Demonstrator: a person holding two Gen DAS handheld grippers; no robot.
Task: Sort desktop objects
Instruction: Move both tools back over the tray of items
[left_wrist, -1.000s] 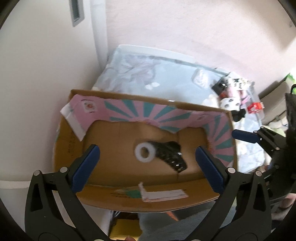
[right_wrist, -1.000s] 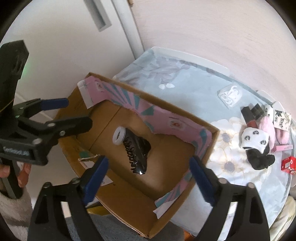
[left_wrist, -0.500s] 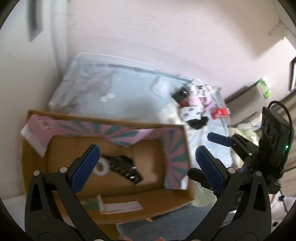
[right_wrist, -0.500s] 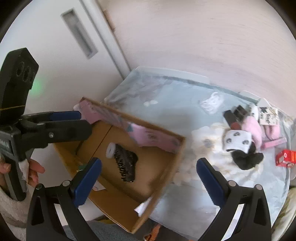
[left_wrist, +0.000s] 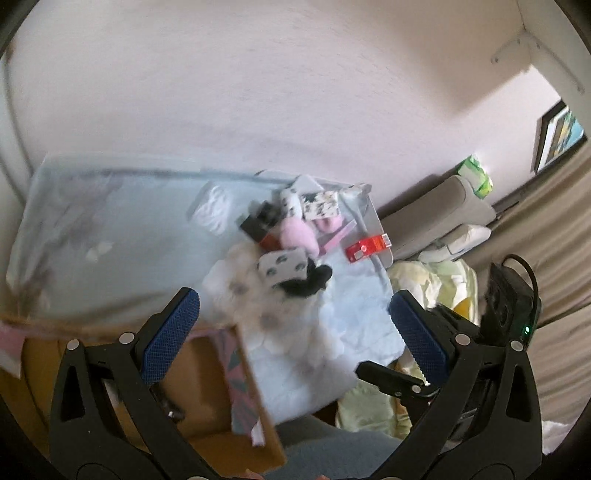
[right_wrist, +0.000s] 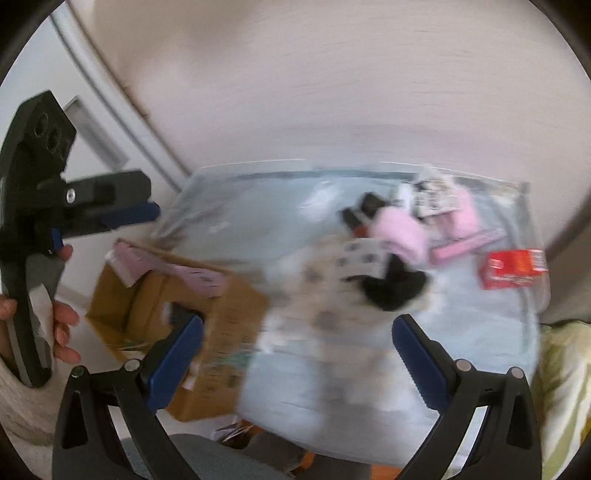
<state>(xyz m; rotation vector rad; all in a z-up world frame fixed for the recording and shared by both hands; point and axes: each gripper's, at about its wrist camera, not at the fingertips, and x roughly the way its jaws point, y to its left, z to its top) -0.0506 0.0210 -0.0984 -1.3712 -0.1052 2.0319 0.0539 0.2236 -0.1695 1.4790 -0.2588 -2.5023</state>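
Note:
Both views are blurred. A heap of small items lies on the table's (left_wrist: 110, 236) pale blue cloth: a pink plush piece (left_wrist: 297, 236), a white spotted piece (left_wrist: 282, 264), a black scrunchie (left_wrist: 306, 284), a patterned card (left_wrist: 321, 205) and a red box (left_wrist: 367, 249). My left gripper (left_wrist: 291, 314) hangs open and empty just short of the scrunchie. The cardboard box (left_wrist: 207, 373) sits at lower left, its contents mostly hidden. My right gripper (right_wrist: 297, 328) is wide open and empty, with the scrunchie (right_wrist: 391, 288) and red box (right_wrist: 511, 267) beyond it and the cardboard box (right_wrist: 229, 317) to the left.
A pink strip (right_wrist: 465, 245) lies beside the plush piece. A pale wall rises right behind the table. Bedding and a grey cushion (left_wrist: 443, 206) crowd the right side. A person's hand (right_wrist: 62, 332) holds the left tool at the left edge of the right wrist view.
Both views have swung rightward from the cardboard box to the heap of items; the box slid to the lower left. Both grippers stay open and empty.

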